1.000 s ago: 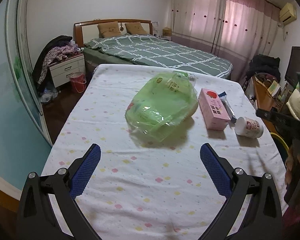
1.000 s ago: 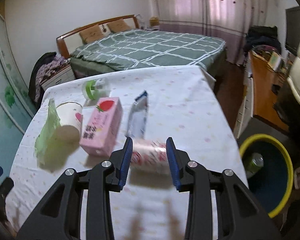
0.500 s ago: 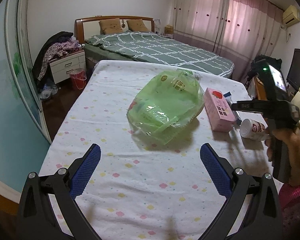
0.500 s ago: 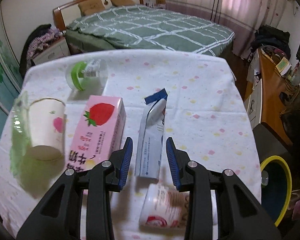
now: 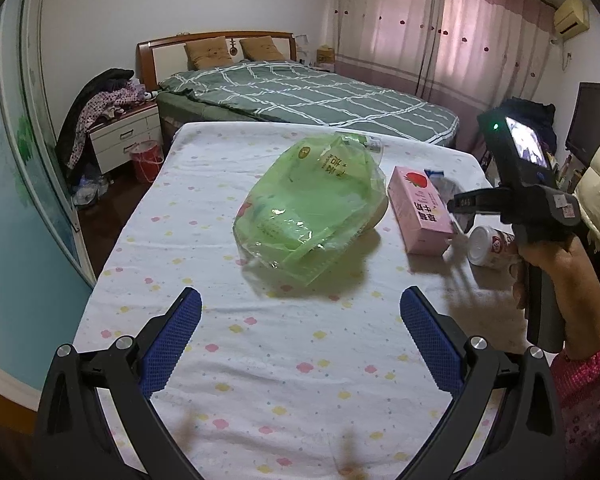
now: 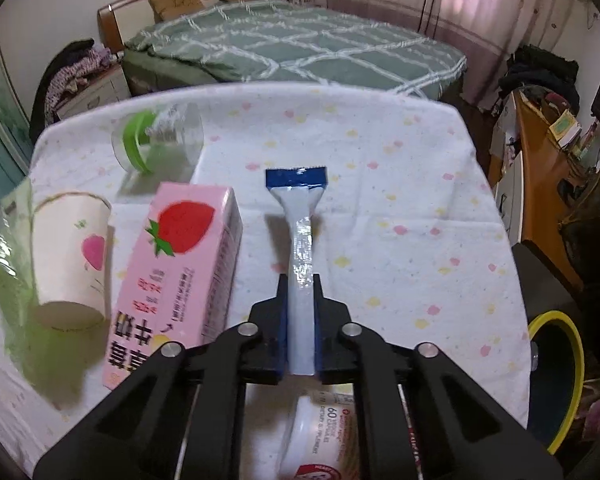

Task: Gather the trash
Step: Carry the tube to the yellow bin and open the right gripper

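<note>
- right tongs clenched on the pale blue foil wrapper, its near end hidden
- left tongs released
- small white jar mostly hidden underneath

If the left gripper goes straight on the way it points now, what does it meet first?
Most likely the green plastic bag: it lies ahead of the open left gripper, with only bare tablecloth between. Depth is uncertain, so it may touch the cloth first.
</note>
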`<state>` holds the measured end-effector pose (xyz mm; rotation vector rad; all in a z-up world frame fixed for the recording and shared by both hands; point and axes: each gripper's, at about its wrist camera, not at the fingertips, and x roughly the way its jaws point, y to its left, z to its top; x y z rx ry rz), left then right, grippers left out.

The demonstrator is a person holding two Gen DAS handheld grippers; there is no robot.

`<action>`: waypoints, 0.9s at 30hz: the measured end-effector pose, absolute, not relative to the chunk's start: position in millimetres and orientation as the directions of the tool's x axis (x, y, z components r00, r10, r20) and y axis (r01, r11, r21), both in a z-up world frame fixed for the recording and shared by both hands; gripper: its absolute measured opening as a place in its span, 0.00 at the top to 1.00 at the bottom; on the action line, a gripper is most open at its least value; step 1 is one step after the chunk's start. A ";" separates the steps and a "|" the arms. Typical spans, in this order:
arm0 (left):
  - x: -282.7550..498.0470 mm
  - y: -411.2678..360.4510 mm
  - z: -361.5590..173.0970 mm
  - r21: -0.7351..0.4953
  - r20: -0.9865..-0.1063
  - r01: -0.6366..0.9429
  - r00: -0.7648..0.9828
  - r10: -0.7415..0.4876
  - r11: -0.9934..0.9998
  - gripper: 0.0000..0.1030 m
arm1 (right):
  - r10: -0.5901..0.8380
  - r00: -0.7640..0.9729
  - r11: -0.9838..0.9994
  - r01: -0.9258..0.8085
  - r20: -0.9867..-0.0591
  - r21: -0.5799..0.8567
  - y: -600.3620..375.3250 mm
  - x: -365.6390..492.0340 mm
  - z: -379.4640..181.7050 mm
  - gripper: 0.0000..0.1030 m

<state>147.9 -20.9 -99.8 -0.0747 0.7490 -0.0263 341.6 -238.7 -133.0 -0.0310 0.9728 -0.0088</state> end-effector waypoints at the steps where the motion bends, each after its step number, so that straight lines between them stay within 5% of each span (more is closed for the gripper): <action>1: 147.8 -21.2 -98.8 -0.073 -0.679 -0.002 0.733 -0.048 0.997 0.05 | -0.010 0.572 1.000 -0.006 -0.820 -0.016 -240.2 339.9 -128.8 0.91; 11: 155.7 -39.7 -95.1 -0.063 -0.681 0.042 0.729 -0.074 0.997 0.05 | 0.040 0.671 0.996 0.028 -0.740 0.079 -275.7 291.4 -81.0 0.91; 27: 176.2 -164.4 -110.0 -0.061 -0.722 0.285 0.649 -0.240 0.956 0.05 | -0.190 0.655 0.907 0.402 -0.731 0.124 -453.2 168.8 -108.2 0.91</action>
